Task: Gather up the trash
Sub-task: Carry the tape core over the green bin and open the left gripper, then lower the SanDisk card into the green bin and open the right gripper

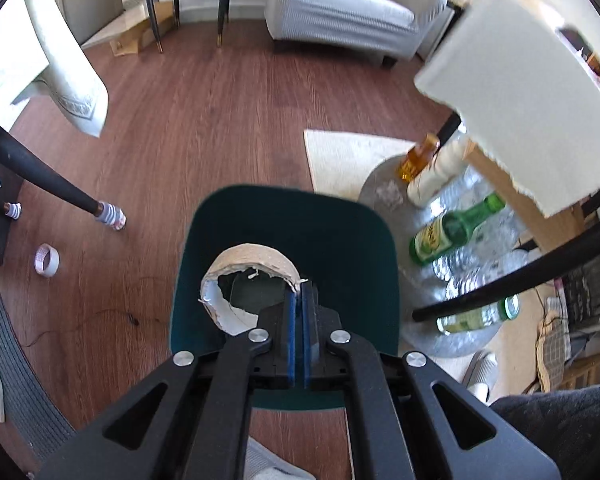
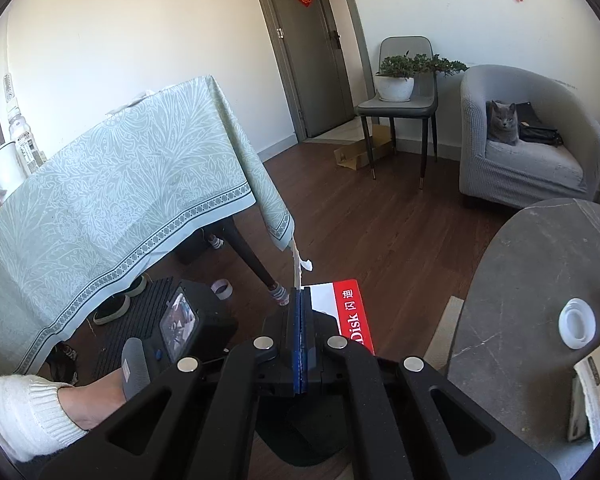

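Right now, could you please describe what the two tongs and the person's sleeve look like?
Both the left tongs and the right tongs are matt black, with angular arms pierced by triangular cut-outs, round silver pivot bolts, and blue pads on the inner faces of the fingers. In the right wrist view, the left hand wears a white ribbed knit sleeve and holds a grey grip.

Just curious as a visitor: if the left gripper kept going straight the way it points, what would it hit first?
Probably the dark green bin right below it. The left gripper is shut on a torn cardboard ring hanging over the bin's opening, though depth is hard to judge.
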`<state>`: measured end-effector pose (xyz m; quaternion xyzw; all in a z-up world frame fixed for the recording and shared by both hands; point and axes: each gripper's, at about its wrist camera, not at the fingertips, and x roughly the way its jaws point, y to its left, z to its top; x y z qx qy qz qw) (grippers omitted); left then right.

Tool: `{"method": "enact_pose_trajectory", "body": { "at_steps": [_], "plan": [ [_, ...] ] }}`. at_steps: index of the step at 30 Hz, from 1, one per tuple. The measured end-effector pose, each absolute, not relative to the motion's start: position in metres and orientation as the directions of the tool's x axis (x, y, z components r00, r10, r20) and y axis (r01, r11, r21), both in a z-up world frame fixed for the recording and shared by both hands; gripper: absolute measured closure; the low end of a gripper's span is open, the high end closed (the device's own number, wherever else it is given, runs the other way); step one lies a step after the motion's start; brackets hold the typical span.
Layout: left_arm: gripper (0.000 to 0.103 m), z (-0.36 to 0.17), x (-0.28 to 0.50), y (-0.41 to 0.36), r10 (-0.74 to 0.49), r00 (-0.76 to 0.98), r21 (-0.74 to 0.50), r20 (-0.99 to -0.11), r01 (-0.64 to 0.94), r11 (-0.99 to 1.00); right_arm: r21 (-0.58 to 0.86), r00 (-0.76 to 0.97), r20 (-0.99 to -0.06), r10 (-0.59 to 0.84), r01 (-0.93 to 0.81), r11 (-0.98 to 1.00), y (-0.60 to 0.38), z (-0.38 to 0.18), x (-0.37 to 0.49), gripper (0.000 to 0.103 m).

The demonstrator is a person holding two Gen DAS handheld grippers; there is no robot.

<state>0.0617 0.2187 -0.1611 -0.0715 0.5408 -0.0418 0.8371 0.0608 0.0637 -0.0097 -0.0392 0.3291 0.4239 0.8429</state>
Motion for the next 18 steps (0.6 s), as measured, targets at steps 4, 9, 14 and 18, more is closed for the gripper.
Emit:
{"method": "enact_pose_trajectory", "body": {
  "at_steps": [4,9,14,18],
  "plan": [
    [0.099,-0.177,0.059,0.224,-0.147,0.374,-0.165,-0.916,-0.016,0.986,0.215,0.407,-0.61,0.68,-0.741,0.636,0.076,-0.018,0.063,0.103],
    [0.099,-0.186,0.054,0.238,-0.147,0.341,-0.17,-0.929,-0.038,0.985,0.216,0.382,-0.648,0.659,-0.737,0.64,0.096,-0.035,0.067,0.103],
    [0.07,-0.178,0.049,0.246,-0.133,0.363,-0.162,-0.922,-0.05,0.986,0.213,0.348,-0.698,0.626,-0.734,0.645,0.116,-0.06,0.07,0.103],
    [0.065,-0.161,0.044,0.249,-0.137,0.4,-0.17,-0.906,-0.048,0.984,0.218,0.318,-0.733,0.601,-0.727,0.651,0.129,-0.08,0.073,0.103]
  ]
}}
